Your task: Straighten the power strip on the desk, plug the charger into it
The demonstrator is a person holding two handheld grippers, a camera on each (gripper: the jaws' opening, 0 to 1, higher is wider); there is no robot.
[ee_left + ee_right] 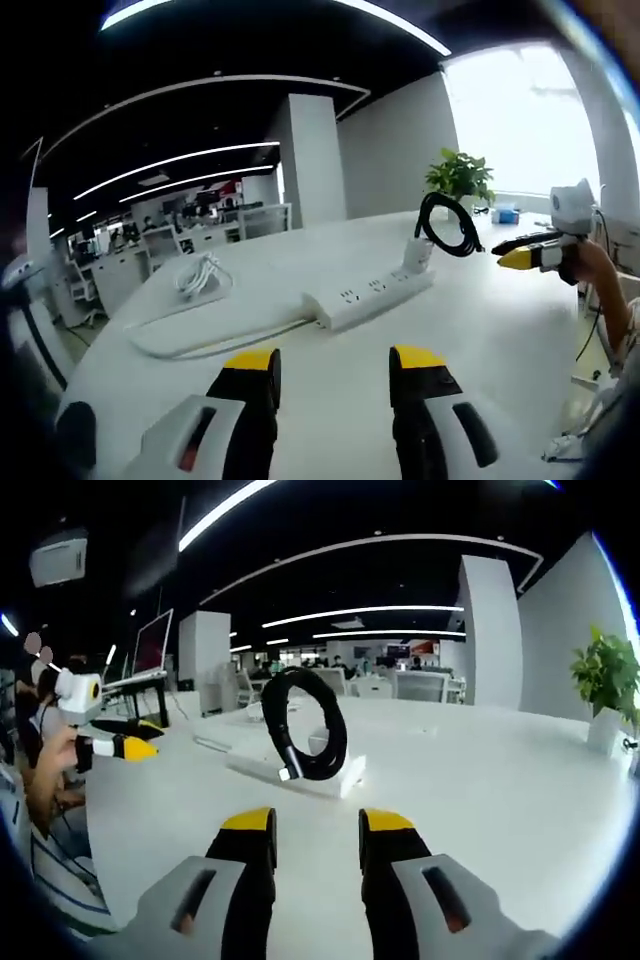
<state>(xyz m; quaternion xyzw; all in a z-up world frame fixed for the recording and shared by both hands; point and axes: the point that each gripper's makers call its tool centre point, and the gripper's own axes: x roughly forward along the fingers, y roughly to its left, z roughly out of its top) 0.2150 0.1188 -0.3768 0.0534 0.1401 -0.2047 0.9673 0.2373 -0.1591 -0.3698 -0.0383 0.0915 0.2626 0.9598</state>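
A white power strip (365, 295) lies across the middle of the white desk (500, 340). A white charger (418, 255) stands on its right end, and the charger's black coiled cable (450, 222) rises above it. My left gripper (335, 365) hovers open and empty just short of the strip. In the right gripper view the power strip (335, 776) is seen end-on with the black coil (305, 725) in front of it. My right gripper (315, 825) is open and empty a short way before it. Each gripper shows in the other's view: the right gripper (520, 257) and the left gripper (125, 746).
The strip's white cord (215, 345) loops left across the desk, and a white cable bundle (200, 275) lies behind it. A potted plant (460, 175) and a blue box (507, 213) stand at the far edge. A person's arm (45, 770) is at the left.
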